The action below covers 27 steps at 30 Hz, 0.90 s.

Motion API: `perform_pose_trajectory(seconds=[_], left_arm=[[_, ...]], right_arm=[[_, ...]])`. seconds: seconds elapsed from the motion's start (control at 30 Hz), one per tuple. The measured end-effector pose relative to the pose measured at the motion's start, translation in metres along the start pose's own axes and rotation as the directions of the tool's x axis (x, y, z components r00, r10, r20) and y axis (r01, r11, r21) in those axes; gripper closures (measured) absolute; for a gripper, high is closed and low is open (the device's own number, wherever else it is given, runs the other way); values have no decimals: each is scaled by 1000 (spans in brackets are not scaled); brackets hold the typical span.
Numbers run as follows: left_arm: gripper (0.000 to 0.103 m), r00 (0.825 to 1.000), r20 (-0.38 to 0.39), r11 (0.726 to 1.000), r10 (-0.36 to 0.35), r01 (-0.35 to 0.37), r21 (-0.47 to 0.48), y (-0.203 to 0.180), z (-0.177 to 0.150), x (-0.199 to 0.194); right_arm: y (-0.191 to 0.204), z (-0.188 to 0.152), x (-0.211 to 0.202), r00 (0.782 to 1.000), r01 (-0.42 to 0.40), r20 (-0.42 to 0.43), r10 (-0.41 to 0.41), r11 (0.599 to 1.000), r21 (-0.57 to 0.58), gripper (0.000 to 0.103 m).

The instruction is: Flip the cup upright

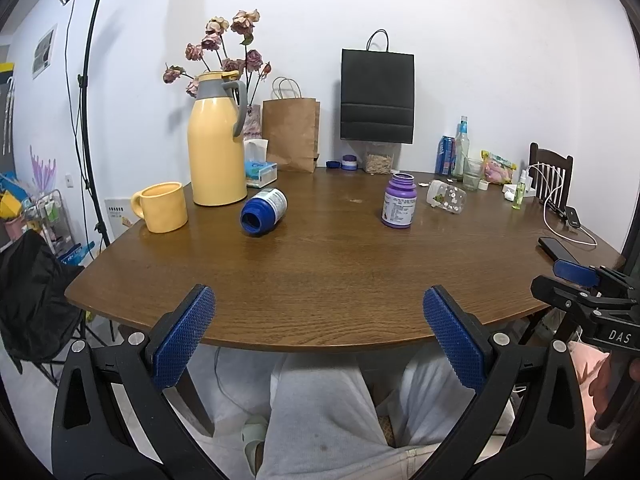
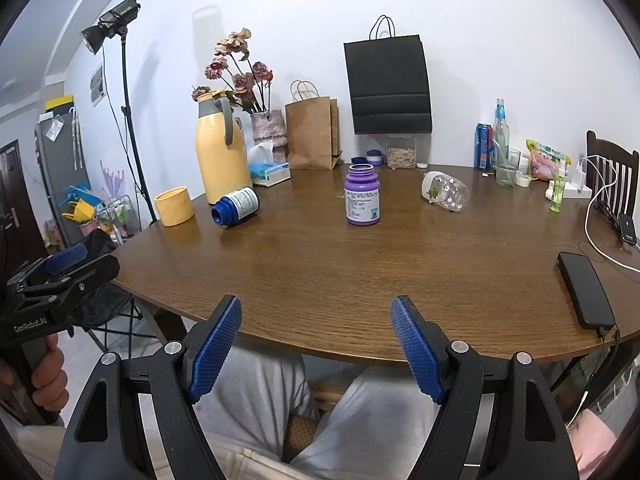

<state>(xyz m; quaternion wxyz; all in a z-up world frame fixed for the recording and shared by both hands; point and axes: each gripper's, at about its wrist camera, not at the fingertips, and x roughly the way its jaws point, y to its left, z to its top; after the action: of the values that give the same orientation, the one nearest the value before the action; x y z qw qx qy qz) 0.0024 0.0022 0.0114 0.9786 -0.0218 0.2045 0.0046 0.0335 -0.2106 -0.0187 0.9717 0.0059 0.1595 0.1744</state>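
Wooden table (image 1: 320, 264), yellow cup (image 1: 163, 207) upright, blue bottle (image 1: 264, 211) lying uncapped, purple bottle (image 1: 398, 205) standing, left gripper (image 1: 318, 334) and right gripper (image 2: 316, 346) both spread apart, empty

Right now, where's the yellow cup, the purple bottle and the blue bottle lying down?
yellow cup (image 1: 166, 208), left wrist view, on its side wall.
purple bottle (image 2: 362, 196), right wrist view, on its label.
blue bottle (image 1: 265, 211), left wrist view, on its body near the open mouth.

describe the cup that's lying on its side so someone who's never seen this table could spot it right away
Start at the tall black paper bag against the back wall, then look down and to the right onto the brown wooden table. The clear cup lies there tipped on its side, apart from the upright purple bottle. It is the only see-through toppled container, with small white and green prints; the other toppled one is an opaque blue bottle.
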Motion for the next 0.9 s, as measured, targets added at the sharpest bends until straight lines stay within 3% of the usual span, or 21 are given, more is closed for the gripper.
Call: perform_pose_trajectory(seconds=[0.9], left_arm=[[0,1000,-6,1000,-3,4,3,2,-5,3]], right_arm=[[2,-1,1,1000,-9,-2,9,1000,3,21]])
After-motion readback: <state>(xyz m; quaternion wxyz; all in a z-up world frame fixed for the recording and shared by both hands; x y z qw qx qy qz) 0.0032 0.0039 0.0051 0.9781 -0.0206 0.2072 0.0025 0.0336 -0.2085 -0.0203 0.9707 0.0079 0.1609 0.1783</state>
